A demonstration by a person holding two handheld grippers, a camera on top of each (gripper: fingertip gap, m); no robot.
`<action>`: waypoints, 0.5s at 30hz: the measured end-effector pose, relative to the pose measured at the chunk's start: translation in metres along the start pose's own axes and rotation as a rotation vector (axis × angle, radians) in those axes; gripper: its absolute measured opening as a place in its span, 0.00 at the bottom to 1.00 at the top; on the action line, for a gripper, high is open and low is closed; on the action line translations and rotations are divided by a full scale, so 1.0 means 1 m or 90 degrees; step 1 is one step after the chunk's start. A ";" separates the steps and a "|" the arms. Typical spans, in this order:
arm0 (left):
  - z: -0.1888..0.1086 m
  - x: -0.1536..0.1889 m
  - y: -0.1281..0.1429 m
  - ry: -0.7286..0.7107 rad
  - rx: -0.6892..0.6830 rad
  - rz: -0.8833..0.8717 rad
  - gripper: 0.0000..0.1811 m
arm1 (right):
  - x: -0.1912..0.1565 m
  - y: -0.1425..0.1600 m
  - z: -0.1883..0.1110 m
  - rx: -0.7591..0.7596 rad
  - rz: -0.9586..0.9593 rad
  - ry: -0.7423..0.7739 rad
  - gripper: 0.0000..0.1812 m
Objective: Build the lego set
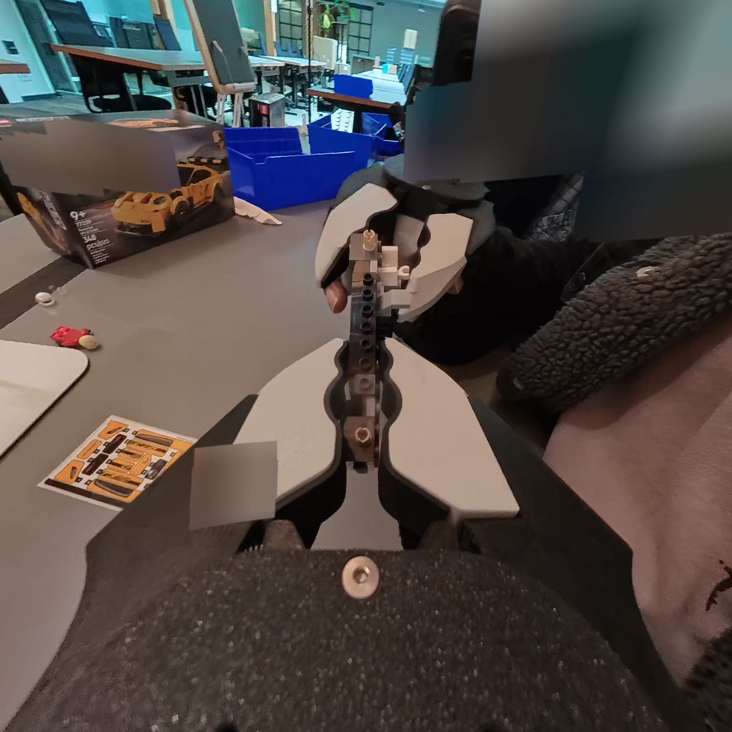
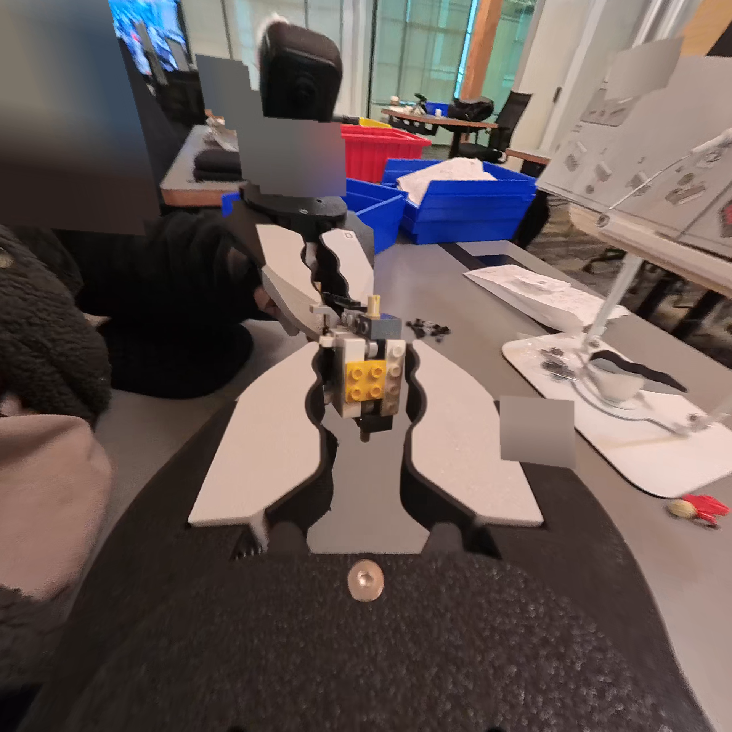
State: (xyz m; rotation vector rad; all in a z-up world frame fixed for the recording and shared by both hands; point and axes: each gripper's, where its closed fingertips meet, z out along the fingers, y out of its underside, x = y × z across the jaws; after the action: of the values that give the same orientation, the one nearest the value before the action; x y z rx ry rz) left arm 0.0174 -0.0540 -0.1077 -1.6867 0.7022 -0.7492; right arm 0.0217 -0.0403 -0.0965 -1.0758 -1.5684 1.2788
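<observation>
A partly built lego assembly (image 1: 366, 328) is held in the air between both grippers, above the grey table (image 1: 206, 317). In the left wrist view it is a long black studded beam with grey and tan parts. My left gripper (image 1: 362, 350) is shut on its near end. The right gripper (image 1: 390, 277) grips the far white-and-grey end. In the right wrist view the assembly (image 2: 366, 380) shows a yellow 2x2 plate, white and grey bricks and a tan pin on top. My right gripper (image 2: 362, 356) is shut on it, and the left gripper (image 2: 317, 305) holds the far end.
A lego box (image 1: 119, 190), a sticker sheet (image 1: 115, 461) and a red piece (image 1: 69, 336) lie to the left. Blue bins (image 1: 293, 170) stand behind. An instruction booklet on a stand (image 2: 653, 158), its white base (image 2: 594, 447) and small black pieces (image 2: 429, 328) are on the right. Only a small space, under 4 cm, lies between the two pairs of fingers. The right tips stand about 30 cm off the red piece (image 1: 69, 336). Seen from the right wrist view (image 2: 705, 504) as well.
</observation>
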 end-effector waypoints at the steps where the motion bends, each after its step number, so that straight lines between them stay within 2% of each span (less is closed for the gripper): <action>1: 0.001 -0.001 0.001 -0.008 -0.002 0.000 0.07 | 0.001 0.000 0.000 -0.009 -0.013 0.013 0.21; 8: 0.001 0.000 0.002 -0.019 -0.004 -0.001 0.08 | 0.001 -0.001 0.000 0.002 -0.014 0.013 0.22; 11: 0.001 -0.002 0.002 -0.033 -0.007 0.012 0.07 | 0.008 0.001 -0.003 -0.016 -0.059 0.048 0.26; 15: 0.002 -0.007 0.006 -0.074 -0.035 0.063 0.08 | 0.013 0.002 -0.009 -0.036 -0.123 0.079 0.28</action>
State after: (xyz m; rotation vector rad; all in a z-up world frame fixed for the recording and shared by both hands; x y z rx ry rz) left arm 0.0139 -0.0490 -0.1146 -1.7175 0.7248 -0.5628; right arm 0.0270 -0.0255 -0.0960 -0.9918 -1.5802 1.0255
